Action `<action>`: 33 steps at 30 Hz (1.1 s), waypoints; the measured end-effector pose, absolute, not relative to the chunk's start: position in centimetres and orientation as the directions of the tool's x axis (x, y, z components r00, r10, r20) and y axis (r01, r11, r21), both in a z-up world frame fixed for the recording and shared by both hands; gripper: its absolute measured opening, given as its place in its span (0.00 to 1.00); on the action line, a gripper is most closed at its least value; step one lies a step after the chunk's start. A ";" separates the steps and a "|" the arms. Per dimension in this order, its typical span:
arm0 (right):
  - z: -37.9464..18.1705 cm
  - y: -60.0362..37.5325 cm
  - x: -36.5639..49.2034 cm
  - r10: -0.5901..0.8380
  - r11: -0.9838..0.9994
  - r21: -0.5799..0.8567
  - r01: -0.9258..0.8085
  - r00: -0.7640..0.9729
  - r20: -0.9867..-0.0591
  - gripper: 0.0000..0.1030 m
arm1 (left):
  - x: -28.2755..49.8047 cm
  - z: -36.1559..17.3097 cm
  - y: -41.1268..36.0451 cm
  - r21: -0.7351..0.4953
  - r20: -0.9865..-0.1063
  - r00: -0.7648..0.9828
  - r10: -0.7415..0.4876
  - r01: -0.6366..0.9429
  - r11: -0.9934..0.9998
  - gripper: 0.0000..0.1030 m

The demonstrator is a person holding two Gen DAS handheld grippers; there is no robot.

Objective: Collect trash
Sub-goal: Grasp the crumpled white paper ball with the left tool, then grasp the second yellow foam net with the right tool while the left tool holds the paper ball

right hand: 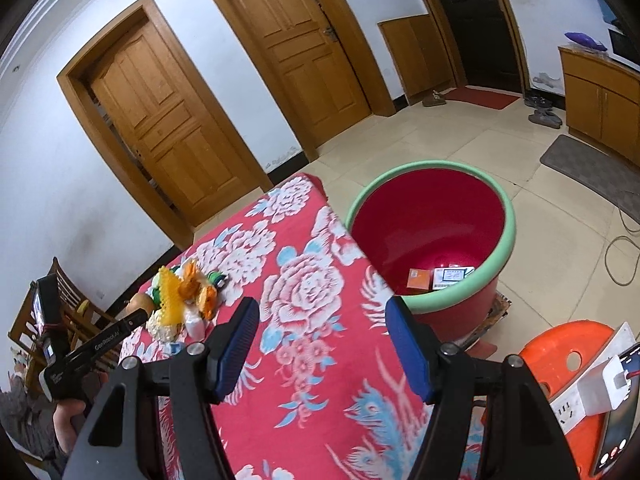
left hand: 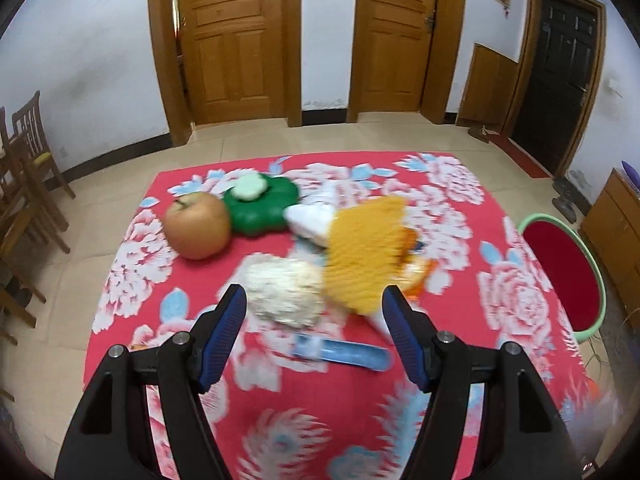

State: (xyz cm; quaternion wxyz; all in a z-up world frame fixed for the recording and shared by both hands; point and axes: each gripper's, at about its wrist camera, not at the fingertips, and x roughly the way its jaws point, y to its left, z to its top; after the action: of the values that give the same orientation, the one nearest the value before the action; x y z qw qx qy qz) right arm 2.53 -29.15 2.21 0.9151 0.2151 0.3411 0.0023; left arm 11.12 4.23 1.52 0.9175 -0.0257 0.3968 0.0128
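A: Nearest to the left gripper (left hand: 315,312), what is seen? Its fingers (left hand: 228,336) are held apart and nothing is clamped between them.

B: A blue tube-like piece (left hand: 340,356) is seen flat on the table (left hand: 520,300), just below the open fingers. A crumpled white wad (left hand: 286,294) lies just beyond them. If the wad is approached carelessly, the yellow mesh piece (left hand: 364,252) touching its right side could be dragged along or pushed off.

A: And further back?

B: White scraps (left hand: 312,218) and orange peel-like bits (left hand: 420,270) are heaped against the mesh. An apple (left hand: 198,226) and a green flower-shaped item (left hand: 262,206) stand at the far left. These may not be trash; the apple could be set rolling if the heap is nudged leftward.

A: The right gripper (right hand: 320,326)?

B: Its fingers are likewise apart and empty, hovering over bare cloth near the table's right edge. The red bin (right hand: 424,308) is placed on the floor just beyond that edge, with a few paper pieces (right hand: 440,278) already inside. Light scraps could be dropped between edge and rim if released too early. Much of the left view is blurred, so small pieces cannot be told exactly.
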 end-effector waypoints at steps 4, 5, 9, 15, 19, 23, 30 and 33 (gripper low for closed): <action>2.6 -27.7 2.9 0.150 0.917 0.375 0.134 0.756 -0.637 0.66 | 12.4 0.2 6.2 -0.049 -0.749 0.662 0.008 -0.066 0.997 0.68; 2.7 -27.5 3.0 0.149 0.919 0.371 0.133 0.755 -0.639 0.66 | 12.8 -0.2 6.5 -0.049 -0.755 0.655 0.009 -0.070 0.996 0.68; 3.0 -26.3 3.6 0.131 0.929 0.344 0.135 0.750 -0.648 0.66 | 14.1 -1.7 7.3 -0.059 -0.777 0.630 0.000 -0.073 0.996 0.68; 3.0 -24.8 5.0 0.115 0.941 0.311 0.135 0.736 -0.667 0.66 | 15.4 -3.5 7.9 -0.108 -0.794 0.607 -0.044 -0.070 0.992 0.68; 2.9 -23.4 6.4 0.112 0.952 0.282 0.116 0.728 -0.677 0.66 | 15.7 -3.9 8.2 -0.145 -0.781 0.620 -0.074 -0.065 0.987 0.68; 2.5 -21.7 8.0 0.114 0.966 0.246 0.081 0.720 -0.684 0.66 | 16.0 -4.5 8.3 -0.186 -0.777 0.618 -0.119 -0.044 0.982 0.68; 1.6 -18.9 10.5 0.145 0.974 0.226 0.024 0.701 -0.698 0.66 | 15.5 -4.9 8.2 -0.242 -0.767 0.615 -0.186 -0.009 0.970 0.54; 1.1 -17.6 11.5 0.150 0.977 0.212 0.003 0.694 -0.704 0.66 | 14.9 -4.0 8.7 -0.252 -0.740 0.648 -0.180 -0.019 0.967 0.54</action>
State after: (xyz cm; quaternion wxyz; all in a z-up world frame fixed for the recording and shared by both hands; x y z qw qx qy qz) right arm 11.45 -17.62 1.14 0.9151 0.0985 0.3889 0.0401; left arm 14.88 8.67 -4.00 0.8999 -0.1195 0.4171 -0.0446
